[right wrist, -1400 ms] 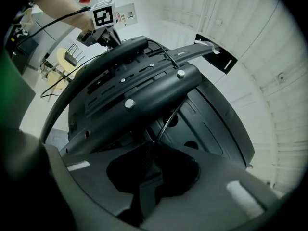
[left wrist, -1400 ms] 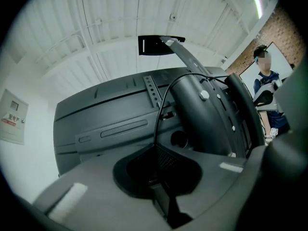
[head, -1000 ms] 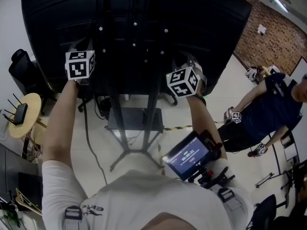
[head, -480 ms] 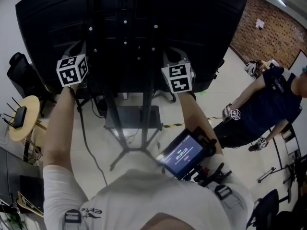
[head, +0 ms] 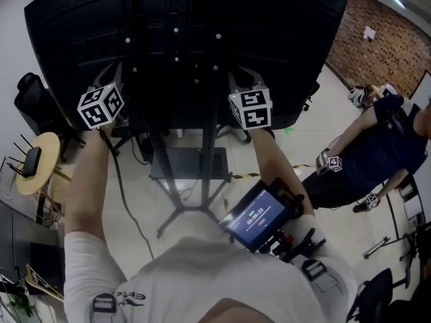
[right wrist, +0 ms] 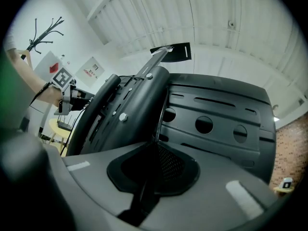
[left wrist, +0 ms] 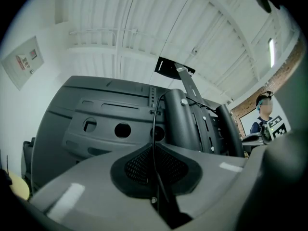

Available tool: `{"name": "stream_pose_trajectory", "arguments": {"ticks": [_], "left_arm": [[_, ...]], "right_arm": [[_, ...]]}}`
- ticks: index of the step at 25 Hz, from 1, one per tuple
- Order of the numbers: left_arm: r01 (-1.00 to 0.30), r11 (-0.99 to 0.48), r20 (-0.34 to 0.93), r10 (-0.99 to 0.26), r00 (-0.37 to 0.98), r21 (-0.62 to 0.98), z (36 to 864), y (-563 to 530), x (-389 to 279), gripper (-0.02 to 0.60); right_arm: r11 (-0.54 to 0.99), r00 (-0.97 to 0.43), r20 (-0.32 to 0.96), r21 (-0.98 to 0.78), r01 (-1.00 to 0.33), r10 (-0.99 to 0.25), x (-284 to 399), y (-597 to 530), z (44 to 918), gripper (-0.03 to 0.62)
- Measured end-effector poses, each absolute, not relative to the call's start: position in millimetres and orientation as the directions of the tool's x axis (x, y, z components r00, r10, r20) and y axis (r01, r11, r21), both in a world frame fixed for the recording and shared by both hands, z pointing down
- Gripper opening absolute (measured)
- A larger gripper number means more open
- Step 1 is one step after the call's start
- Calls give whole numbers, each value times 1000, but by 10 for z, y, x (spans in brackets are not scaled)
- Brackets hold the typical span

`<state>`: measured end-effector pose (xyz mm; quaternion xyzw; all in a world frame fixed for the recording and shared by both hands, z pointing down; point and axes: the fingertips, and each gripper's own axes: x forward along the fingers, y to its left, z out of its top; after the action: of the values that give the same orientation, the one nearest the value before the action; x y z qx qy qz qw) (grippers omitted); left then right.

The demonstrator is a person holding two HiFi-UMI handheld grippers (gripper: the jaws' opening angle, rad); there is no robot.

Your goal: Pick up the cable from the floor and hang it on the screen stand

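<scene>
Behind a large dark screen, a person raises a gripper in each hand to either side of the screen stand, with the task's cable caught in both.

The left gripper is clamped on the thin black cable, which comes out between its pads and climbs straight up. It then bends over towards the stand's upright column. The right gripper is likewise closed on the cable, and from there the strand rises close along the other flank of the same column.

The cable is therefore off the floor at this stretch and held high at the screen's back. Its run between the two grips appears to pass over the top of the column, near the mounting bracket. How firmly it sits there cannot be told. From the head view, a dark line drops from the left gripper down towards the floor, probably the cable's loose tail.

The held length lies crosswise, from one gripper to the other, with the column between them. The right hand looks slightly nearer the column than the left. Any release would seem to depend on that span resting on the stand, not beside it.

A second person stands off to the right, near a brick wall.
</scene>
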<state>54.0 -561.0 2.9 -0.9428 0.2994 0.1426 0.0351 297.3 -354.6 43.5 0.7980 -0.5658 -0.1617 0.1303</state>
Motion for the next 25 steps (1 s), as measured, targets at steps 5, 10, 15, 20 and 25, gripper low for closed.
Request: {"name": "stream_pose_trajectory", "arguments": {"ticks": [5,10,15,20,25], "left_arm": [[-561,-828,-275,-537,797,-10,259,-5545,480,14],[-558,-828,-283,-525,802,-45,381,-5467,466,25],[-556,-831,-249,-534,808,-20,655,-5472,393,34],[-557,-831,-214,-545,811,7,917,-5433,284,43],[-584,-812,-161,-577,801,5,1164,-5312,188,43]], "right_arm": [[-320,305,-101,390,-864,-947,2971,-3512,531,55],[-325,323,-72,393,-860,-944,3049,-3500,664,64],[-336,352,-32,389,-858,-936,3088,-3412,823,71],[-333,370,23,385,-861,-929,3086,-3305,1037,72],[-316,356,45,367,-875,-934,3082,-3212,1193,71]]}}
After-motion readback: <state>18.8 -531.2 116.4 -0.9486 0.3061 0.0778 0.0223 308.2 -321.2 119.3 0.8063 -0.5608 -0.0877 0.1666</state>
